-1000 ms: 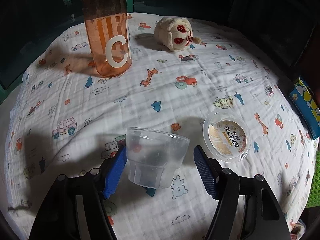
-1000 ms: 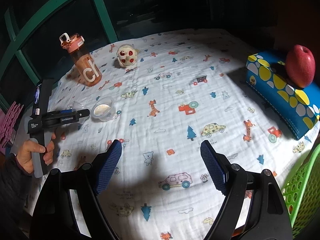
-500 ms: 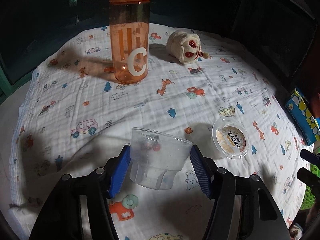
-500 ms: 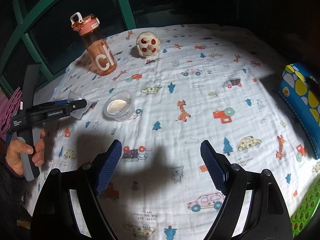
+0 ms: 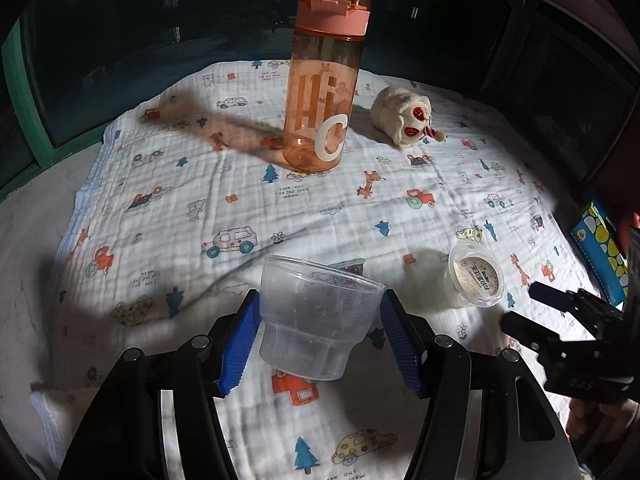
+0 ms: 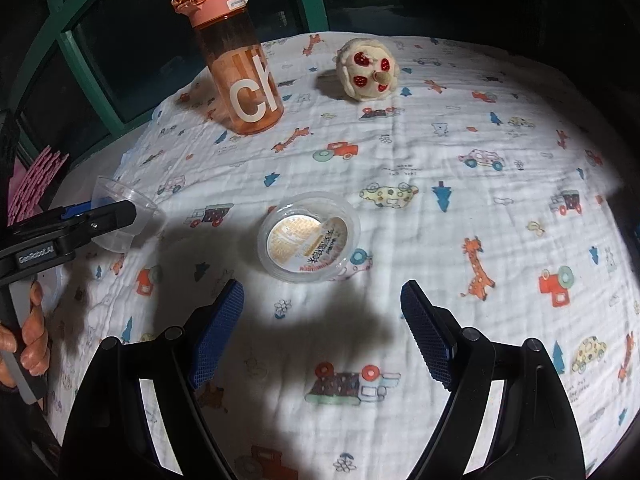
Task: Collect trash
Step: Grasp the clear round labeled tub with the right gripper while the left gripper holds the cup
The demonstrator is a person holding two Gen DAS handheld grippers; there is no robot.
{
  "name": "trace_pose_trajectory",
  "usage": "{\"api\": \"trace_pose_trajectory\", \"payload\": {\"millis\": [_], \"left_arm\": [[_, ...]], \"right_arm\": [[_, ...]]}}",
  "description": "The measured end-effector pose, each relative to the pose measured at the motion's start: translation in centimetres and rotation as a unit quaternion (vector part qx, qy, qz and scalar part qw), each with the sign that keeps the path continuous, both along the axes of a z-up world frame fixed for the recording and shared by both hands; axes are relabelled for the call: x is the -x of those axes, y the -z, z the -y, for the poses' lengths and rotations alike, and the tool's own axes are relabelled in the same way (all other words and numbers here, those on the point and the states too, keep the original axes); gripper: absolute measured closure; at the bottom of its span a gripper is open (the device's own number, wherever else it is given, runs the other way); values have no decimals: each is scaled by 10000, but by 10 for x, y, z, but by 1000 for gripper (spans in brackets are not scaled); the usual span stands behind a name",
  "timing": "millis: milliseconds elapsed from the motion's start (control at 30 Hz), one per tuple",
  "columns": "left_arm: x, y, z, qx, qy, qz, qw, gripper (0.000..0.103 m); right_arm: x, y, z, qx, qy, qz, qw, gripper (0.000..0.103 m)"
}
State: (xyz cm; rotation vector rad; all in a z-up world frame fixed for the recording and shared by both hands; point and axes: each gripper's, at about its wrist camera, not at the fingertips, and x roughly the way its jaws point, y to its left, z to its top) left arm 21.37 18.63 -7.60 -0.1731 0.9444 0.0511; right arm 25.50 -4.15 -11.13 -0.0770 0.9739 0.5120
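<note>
A clear plastic cup (image 5: 316,320) sits tilted between the blue pads of my left gripper (image 5: 320,304), which is shut on it just above the printed cloth (image 5: 240,200). The right wrist view shows the same cup (image 6: 116,192) in the left gripper (image 6: 128,210) at the far left, with a person's hand (image 6: 32,332) on its handle. A small round lidded pudding cup (image 6: 308,236) stands on the cloth just ahead of my right gripper (image 6: 322,296), which is open with nothing between its fingers. In the left wrist view that pudding cup (image 5: 476,276) is to the right, with the right gripper (image 5: 528,312) beside it.
An orange water bottle (image 5: 324,112) stands upright at the back, with a cream plush toy (image 5: 404,118) to its right. A blue spotted box (image 5: 600,248) lies at the right edge. A green window frame (image 6: 96,92) runs behind the table's left side.
The left gripper's pads closed onto the clear cup and raised it off the cloth. The right gripper swept left and down toward the pudding cup, still open.
</note>
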Motion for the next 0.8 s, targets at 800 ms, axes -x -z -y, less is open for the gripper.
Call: {"api": "trace_pose_trajectory", "payload": {"millis": [800], "left_arm": [[12,-2,6,108,-5,-15,9999,44]], "right_arm": [[-12,11,-26,143,-110,12,9998,39]]}}
